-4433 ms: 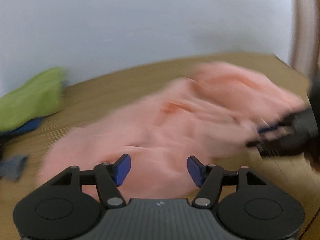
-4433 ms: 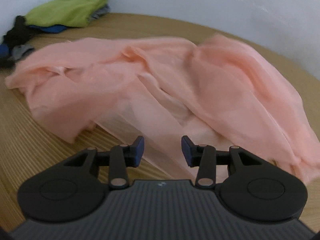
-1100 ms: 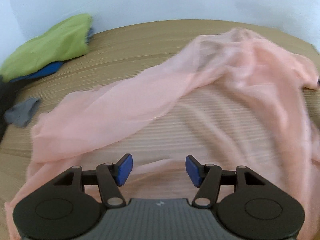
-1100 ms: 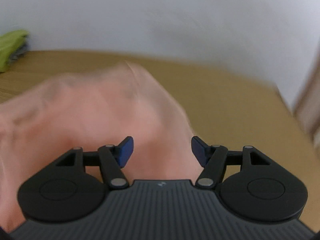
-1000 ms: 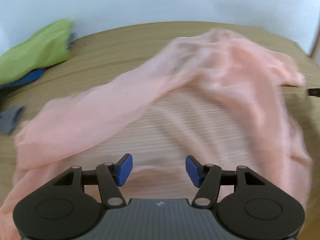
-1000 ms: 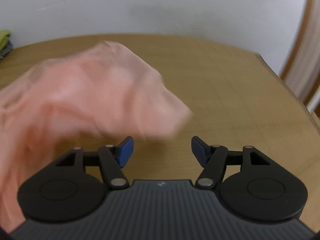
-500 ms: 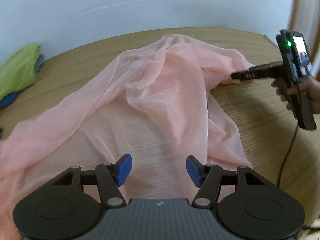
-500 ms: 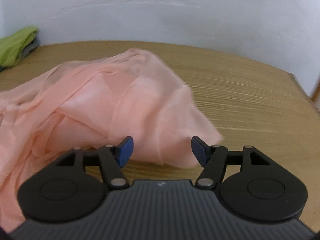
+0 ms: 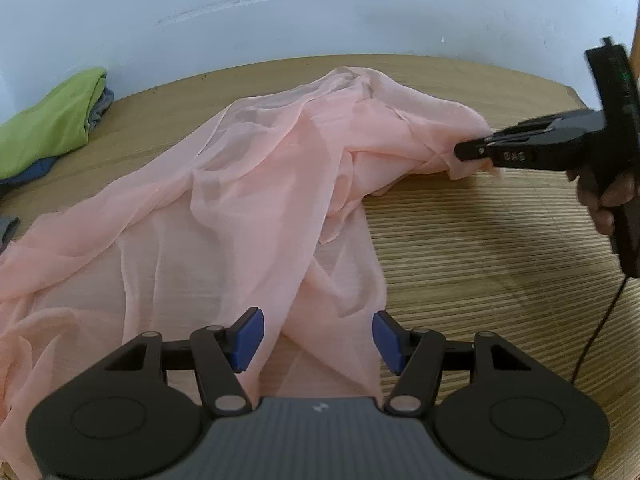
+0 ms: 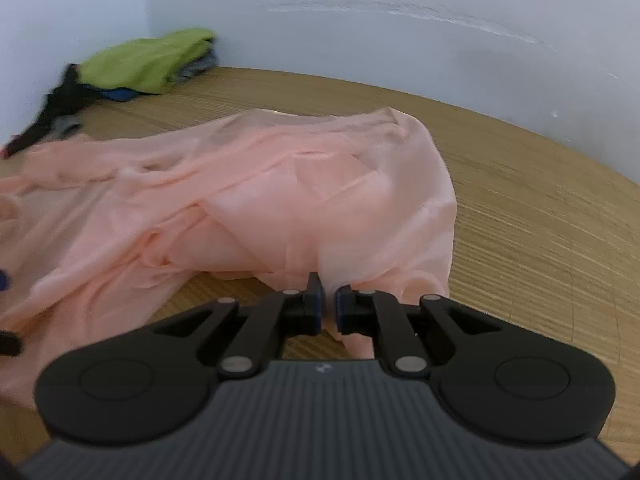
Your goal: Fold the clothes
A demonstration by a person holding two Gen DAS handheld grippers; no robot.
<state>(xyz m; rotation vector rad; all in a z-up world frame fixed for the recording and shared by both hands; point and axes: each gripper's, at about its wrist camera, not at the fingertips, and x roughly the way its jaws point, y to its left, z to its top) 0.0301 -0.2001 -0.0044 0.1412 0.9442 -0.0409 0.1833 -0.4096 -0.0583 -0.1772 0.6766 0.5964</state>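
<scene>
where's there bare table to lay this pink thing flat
Bare wood lies right of the pink garment, below the right tool pinching its corner, and along the back between garment and wall. The far left corner is crowded with the green clothes pile. The left tool hovers open over the near hem.

Soft, even daylight fills both fisheye views, edges bowed and corners dark; the left is sharp, the right slightly smeared by motion.

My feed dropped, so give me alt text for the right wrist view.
The right gripper has its jaws shut on an edge of the sheer peach garment, spread rumpled over the wooden table. A green folded pile sits far left by the wall.
</scene>
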